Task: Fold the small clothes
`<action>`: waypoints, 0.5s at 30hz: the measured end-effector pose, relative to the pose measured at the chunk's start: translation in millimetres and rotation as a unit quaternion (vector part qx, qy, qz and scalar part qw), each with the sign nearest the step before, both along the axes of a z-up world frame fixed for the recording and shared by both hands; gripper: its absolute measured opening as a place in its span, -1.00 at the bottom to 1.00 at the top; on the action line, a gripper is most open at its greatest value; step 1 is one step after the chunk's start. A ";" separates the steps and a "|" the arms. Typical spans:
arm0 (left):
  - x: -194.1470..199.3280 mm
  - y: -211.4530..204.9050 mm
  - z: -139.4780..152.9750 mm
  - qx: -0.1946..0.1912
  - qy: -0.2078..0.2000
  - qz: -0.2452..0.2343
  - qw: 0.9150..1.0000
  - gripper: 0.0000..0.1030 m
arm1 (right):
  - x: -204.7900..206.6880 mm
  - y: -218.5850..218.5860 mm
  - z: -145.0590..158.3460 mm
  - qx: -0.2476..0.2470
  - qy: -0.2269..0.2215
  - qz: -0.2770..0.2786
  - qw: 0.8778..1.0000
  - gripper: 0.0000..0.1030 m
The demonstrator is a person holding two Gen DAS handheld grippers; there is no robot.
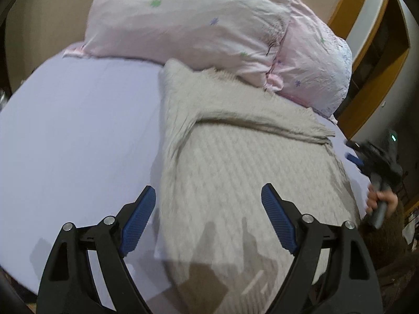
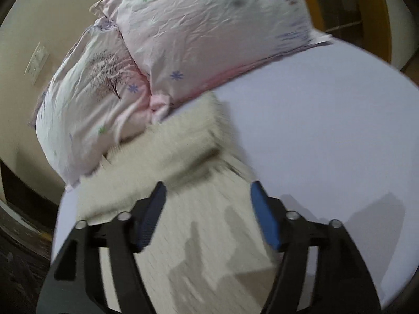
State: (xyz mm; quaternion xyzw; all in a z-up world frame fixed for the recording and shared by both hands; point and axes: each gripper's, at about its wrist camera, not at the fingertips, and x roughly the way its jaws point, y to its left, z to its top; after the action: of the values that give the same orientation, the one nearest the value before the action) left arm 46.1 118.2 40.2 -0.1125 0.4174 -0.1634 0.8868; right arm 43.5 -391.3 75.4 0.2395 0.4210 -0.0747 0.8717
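Note:
A beige knitted sweater (image 1: 235, 172) lies flat on the lavender bed sheet (image 1: 78, 136), with a sleeve folded across its upper part (image 1: 262, 123). My left gripper (image 1: 208, 204) is open and empty, hovering above the sweater's lower left edge. The sweater also shows in the right wrist view (image 2: 204, 235), blurred. My right gripper (image 2: 208, 196) is open and empty above the sweater's body. The right gripper also shows at the right edge of the left wrist view (image 1: 353, 154), held in a hand (image 1: 385, 198) beside the sweater's right side.
Two pink pillows with small flower prints (image 1: 188, 18) (image 1: 316, 60) lie at the head of the bed, touching the sweater's top. They also show in the right wrist view (image 2: 209, 31). A wooden frame (image 1: 371, 60) stands at the right. A beige wall (image 2: 31, 26) is behind.

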 end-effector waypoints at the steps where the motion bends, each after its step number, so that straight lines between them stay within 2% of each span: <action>1: -4.6 3.0 -2.6 -0.005 0.006 0.002 1.000 0.63 | -11.2 -5.5 -0.9 -0.002 0.009 0.003 1.000 0.38; 3: -17.2 9.5 -8.6 -0.032 0.020 -0.001 0.999 0.63 | -33.1 -15.1 -7.4 0.019 0.037 0.013 0.999 0.38; 6: -31.8 12.1 -14.0 -0.053 0.034 -0.007 0.998 0.63 | -55.9 -24.3 -19.4 0.048 0.076 0.027 0.996 0.19; 7: -37.4 12.2 -16.2 -0.057 0.039 -0.008 0.998 0.63 | -64.1 -26.0 -20.6 0.049 0.079 0.032 0.995 0.10; 10: -47.4 11.4 -21.8 -0.069 0.050 -0.010 0.996 0.62 | -79.4 -23.4 -19.0 0.047 0.078 0.048 0.995 0.03; 13: -60.6 5.9 -21.3 -0.069 0.045 -0.015 0.997 0.56 | -89.0 -14.8 -22.8 0.090 0.075 0.082 0.990 -0.11; 15: -68.5 1.9 -21.7 -0.070 0.045 -0.019 0.996 0.51 | -95.6 -8.7 -25.7 0.121 0.071 0.111 0.984 -0.12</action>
State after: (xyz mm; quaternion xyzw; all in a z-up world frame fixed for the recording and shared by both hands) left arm -22.3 120.1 18.5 -0.1736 0.4463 -0.2040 0.8539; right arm -52.0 -399.9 49.7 0.2892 0.5119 0.0576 0.8069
